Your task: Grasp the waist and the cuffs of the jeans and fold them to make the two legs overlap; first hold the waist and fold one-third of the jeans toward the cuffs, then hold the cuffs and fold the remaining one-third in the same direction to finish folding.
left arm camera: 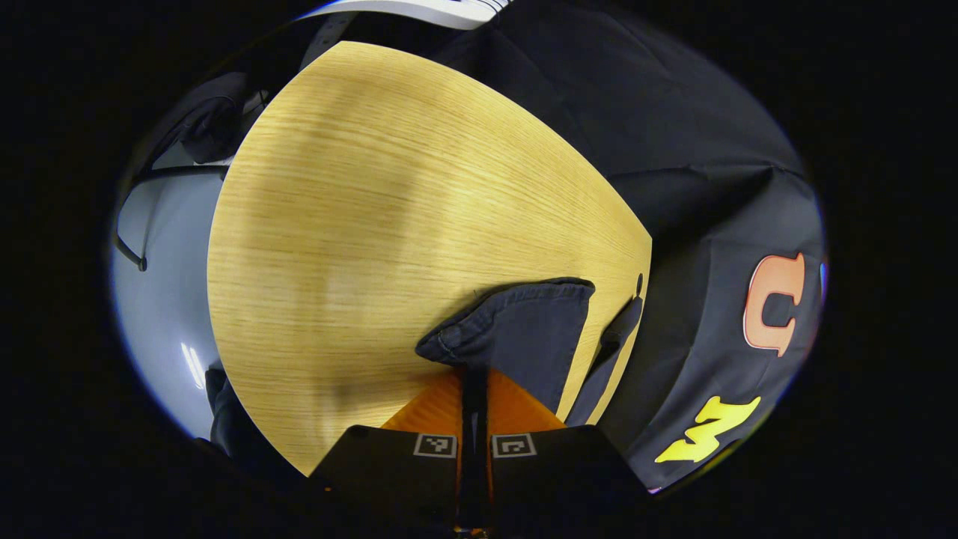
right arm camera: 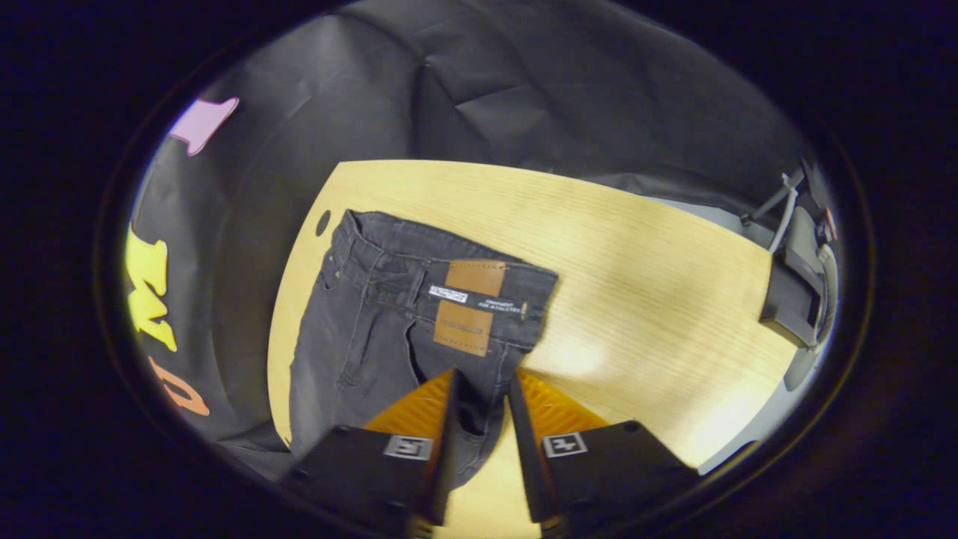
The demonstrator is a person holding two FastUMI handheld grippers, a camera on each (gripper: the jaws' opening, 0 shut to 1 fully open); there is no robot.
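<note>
Dark grey jeans (right arm camera: 374,314) lie on the wooden table (right arm camera: 636,284), waistband away from me, with a brown leather patch (right arm camera: 468,307) on it. In the right gripper view, my right gripper (right arm camera: 483,389) holds its fingers a narrow gap apart, and the jeans' fabric below the patch sits pinched between them. In the left gripper view, my left gripper (left arm camera: 474,385) is shut on a cuff end of the jeans (left arm camera: 524,329), which stands up over the table (left arm camera: 359,224). A second dark strip of fabric (left arm camera: 610,352) hangs beside it at the table's right edge.
The black booth cloth (left arm camera: 673,150) hangs close behind the table. A small dark hole (right arm camera: 322,222) marks the tabletop's corner near the waistband. Grey floor (left arm camera: 157,299) and dark equipment (right arm camera: 786,299) with cables lie past the table's far side.
</note>
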